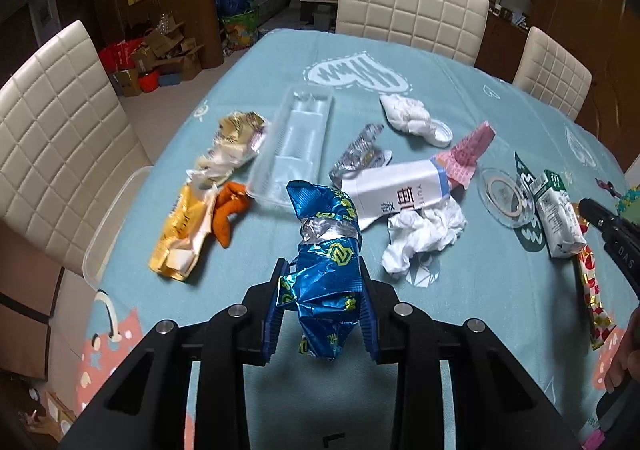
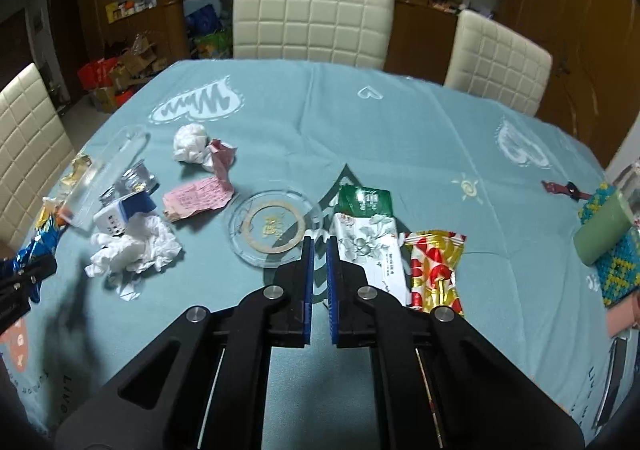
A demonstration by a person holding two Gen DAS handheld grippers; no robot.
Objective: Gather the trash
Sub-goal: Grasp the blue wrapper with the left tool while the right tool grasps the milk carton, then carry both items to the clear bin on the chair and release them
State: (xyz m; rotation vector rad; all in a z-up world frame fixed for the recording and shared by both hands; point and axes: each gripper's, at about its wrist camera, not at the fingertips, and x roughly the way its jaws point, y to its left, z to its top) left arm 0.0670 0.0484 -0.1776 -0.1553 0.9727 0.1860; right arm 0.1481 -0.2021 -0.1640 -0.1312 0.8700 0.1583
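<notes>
A: What is the left gripper (image 1: 322, 302) holding?

B: It is clamping the blue wrapper (image 1: 324, 266) between its fingers, gripping the near half. The wrapper is standing lifted above the tablecloth (image 1: 480, 282), its long axis running away from the camera, the far end pointing toward the clear tray (image 1: 294, 142).

A: And the right gripper (image 2: 318, 246)?

B: Its jaws are sitting nearly closed, a narrow slit between them, nothing in them. It is hovering at the near edge of the glass dish (image 2: 272, 228).

A: What is lying around that dish?

B: Just right of it, a white-green packet (image 2: 370, 246) and a red-gold wrapper (image 2: 436, 270), both lying lengthwise away from the camera. Left of the dish, a crumpled tissue (image 2: 134, 246) and a pink paper (image 2: 200, 200); beyond those, another tissue wad (image 2: 190, 142).
</notes>
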